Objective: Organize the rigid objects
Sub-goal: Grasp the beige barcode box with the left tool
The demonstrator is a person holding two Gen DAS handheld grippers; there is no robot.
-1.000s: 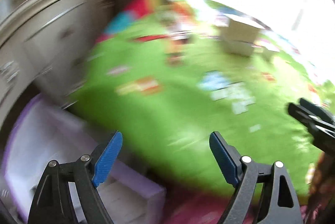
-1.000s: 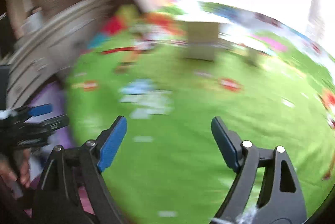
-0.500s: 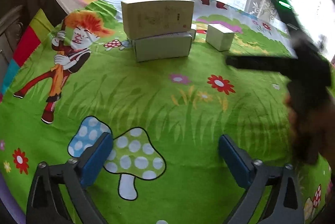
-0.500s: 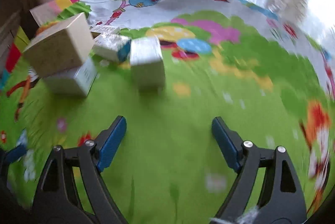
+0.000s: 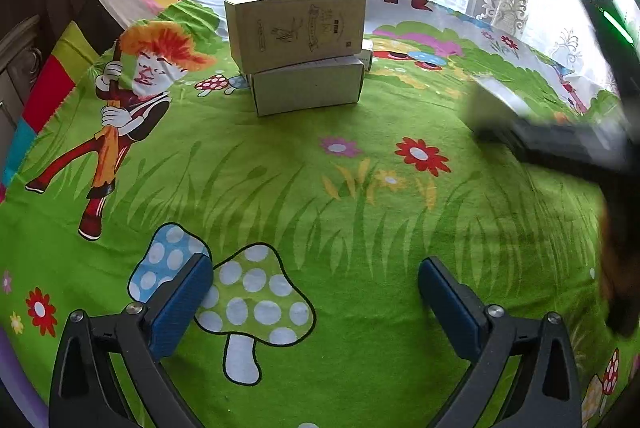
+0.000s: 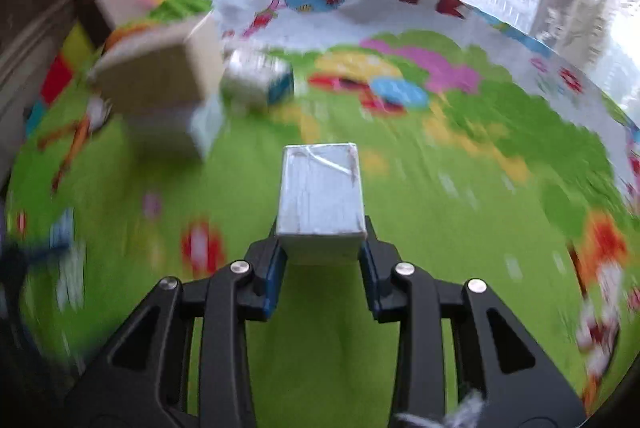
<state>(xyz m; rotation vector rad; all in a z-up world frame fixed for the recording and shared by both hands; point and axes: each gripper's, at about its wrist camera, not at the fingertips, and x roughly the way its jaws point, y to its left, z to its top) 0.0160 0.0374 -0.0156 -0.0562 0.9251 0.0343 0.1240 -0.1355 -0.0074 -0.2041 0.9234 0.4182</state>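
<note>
The small grey box (image 6: 321,196) sits between the pads of my right gripper (image 6: 322,260), whose jaws have just been closing and now press its near end. It appears lifted off the green cloth (image 6: 440,228), well right of the stacked boxes (image 5: 300,52). My left gripper (image 5: 312,304) is spread wide with nothing in it. Risk, in my judgement: the hold is only on the box's near end, so a fast swing could twist it loose or knock the stack.
</note>
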